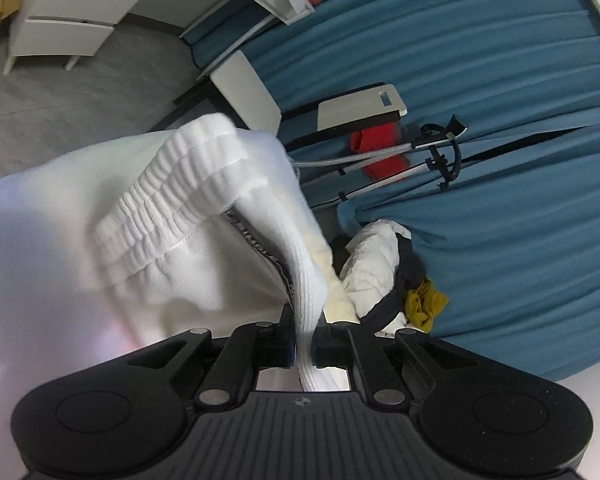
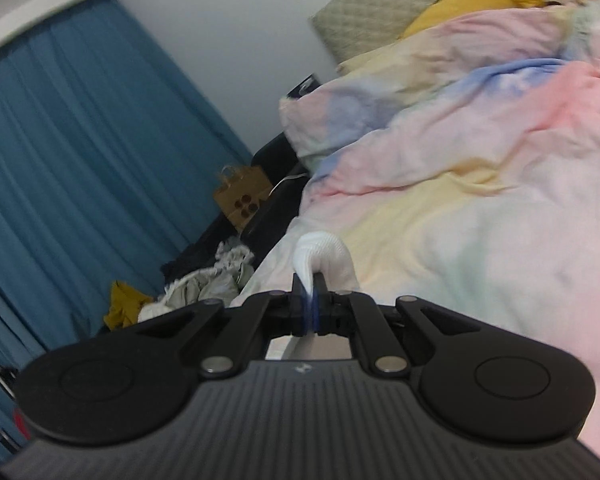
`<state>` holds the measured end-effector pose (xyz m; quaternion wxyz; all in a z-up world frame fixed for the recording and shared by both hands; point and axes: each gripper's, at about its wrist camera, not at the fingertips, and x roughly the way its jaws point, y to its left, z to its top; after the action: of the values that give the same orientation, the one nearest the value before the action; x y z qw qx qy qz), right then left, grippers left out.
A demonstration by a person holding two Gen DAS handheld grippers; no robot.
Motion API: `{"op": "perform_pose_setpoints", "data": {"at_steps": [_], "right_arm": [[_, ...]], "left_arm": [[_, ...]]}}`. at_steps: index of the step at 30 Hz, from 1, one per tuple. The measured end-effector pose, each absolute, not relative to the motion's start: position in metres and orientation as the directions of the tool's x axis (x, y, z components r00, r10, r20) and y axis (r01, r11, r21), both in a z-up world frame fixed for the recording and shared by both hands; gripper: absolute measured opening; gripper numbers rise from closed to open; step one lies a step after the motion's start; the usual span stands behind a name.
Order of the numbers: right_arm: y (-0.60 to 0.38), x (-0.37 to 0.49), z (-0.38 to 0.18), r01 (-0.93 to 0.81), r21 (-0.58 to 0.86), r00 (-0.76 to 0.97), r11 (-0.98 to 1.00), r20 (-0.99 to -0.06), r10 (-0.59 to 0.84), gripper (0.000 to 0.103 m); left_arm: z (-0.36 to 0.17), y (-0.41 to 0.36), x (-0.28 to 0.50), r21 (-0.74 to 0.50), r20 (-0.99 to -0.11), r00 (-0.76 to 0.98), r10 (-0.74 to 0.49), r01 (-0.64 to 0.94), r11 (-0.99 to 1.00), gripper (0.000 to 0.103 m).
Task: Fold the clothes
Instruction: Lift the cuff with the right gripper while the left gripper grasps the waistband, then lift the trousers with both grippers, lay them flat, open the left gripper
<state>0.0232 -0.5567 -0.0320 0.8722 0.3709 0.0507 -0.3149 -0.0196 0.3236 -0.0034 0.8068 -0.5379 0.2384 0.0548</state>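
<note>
Both hand-held grippers, left [image 1: 304, 346] and right [image 2: 310, 312], pinch the white ribbed-waistband garment [image 1: 188, 200], hanging between them above the pastel bed [image 2: 480, 220].

The black plastic left gripper [image 1: 304, 334] has its two jaws squeezed tight together, and a fold of thick white ribbed cloth [image 1: 204, 216] is pinched between them. The black plastic right gripper [image 2: 310, 300] is squeezed tight too, with a small bunch of the same white cloth poking out past its tips. Both grippers point a little downward.
</note>
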Motion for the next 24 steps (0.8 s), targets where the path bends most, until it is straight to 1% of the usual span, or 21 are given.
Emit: {"op": "perform_pose_setpoints", "data": {"at_steps": [3,6,10,14,17,18,19,20,21,22,23,24], "right_arm": [[-0.562,0.091,-0.034,0.608,0.542,0.793,0.58,-0.371,-0.483,0.006],[-0.565,0.163,-0.047,0.624,0.438,0.778,0.647,-0.423,-0.465,0.006],[-0.567,0.239,-0.069,0.604,0.358,0.777,0.712,-0.46,-0.429,0.006],[-0.554,0.29,-0.09,0.557,0.274,0.791,0.784,-0.462,-0.401,0.006],[-0.551,0.309,-0.104,0.525,0.269,0.801,0.808,-0.476,-0.362,0.01],[-0.553,0.308,-0.105,0.516,0.282,0.808,0.809,-0.476,-0.349,0.011],[-0.554,0.305,-0.106,0.505,0.296,0.815,0.81,-0.473,-0.335,0.014],[-0.555,0.299,-0.104,0.493,0.315,0.827,0.811,-0.46,-0.324,0.018],[-0.556,0.293,-0.103,0.479,0.334,0.84,0.811,-0.444,-0.313,0.022],[-0.558,0.284,-0.1,0.465,0.361,0.854,0.808,-0.423,-0.303,0.033],[-0.561,0.272,-0.096,0.448,0.389,0.871,0.805,-0.395,-0.293,0.046],[-0.564,0.26,-0.092,0.429,0.417,0.887,0.802,-0.365,-0.284,0.054]], "left_arm": [[-0.008,0.321,0.051,-0.829,-0.46,0.872,-0.165,-0.356,0.432,0.008],[-0.022,0.318,0.122,-0.807,-0.5,0.85,-0.165,-0.388,0.444,0.008],[-0.05,0.317,0.198,-0.776,-0.552,0.818,-0.161,-0.434,0.458,0.008],[-0.082,0.319,0.243,-0.739,-0.602,0.785,-0.146,-0.478,0.475,0.008],[-0.098,0.318,0.258,-0.714,-0.621,0.769,-0.151,-0.475,0.515,0.011],[-0.099,0.319,0.258,-0.712,-0.619,0.77,-0.156,-0.466,0.525,0.014],[-0.099,0.319,0.257,-0.722,-0.604,0.78,-0.165,-0.447,0.528,0.019],[-0.098,0.32,0.253,-0.734,-0.586,0.791,-0.176,-0.427,0.528,0.023],[-0.095,0.319,0.249,-0.746,-0.567,0.801,-0.193,-0.399,0.534,0.033],[-0.093,0.318,0.244,-0.756,-0.547,0.81,-0.209,-0.371,0.539,0.041],[-0.088,0.316,0.238,-0.763,-0.528,0.82,-0.219,-0.344,0.547,0.043],[-0.083,0.313,0.227,-0.767,-0.512,0.829,-0.226,-0.322,0.555,0.049]]}}
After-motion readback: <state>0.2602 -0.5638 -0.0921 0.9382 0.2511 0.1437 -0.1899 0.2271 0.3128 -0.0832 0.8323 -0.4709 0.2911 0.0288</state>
